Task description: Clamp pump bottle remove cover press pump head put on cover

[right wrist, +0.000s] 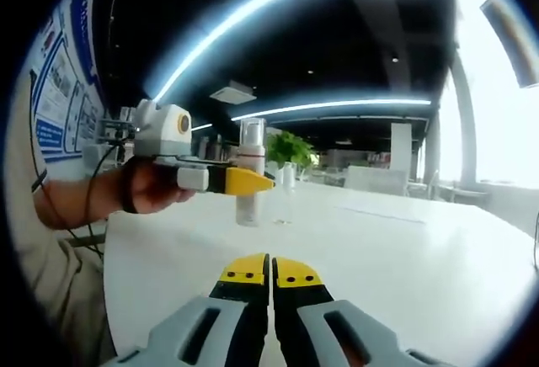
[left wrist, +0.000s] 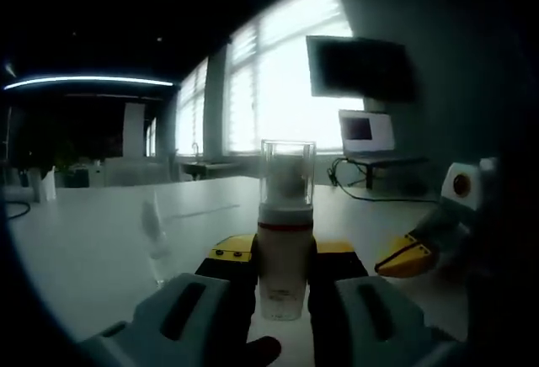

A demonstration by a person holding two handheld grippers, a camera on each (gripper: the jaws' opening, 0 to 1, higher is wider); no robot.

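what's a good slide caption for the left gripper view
Left gripper clamps a pump bottle, clear cover still on, upright on a white table.

white table (left wrist: 101,241) spans the near scene. far right on it an open laptop (left wrist: 366,134), a dark monitor (left wrist: 360,67) above. bright windows (left wrist: 278,89) behind. green plant (right wrist: 290,148) far off, blue-and-white posters (right wrist: 63,98) on left wall.
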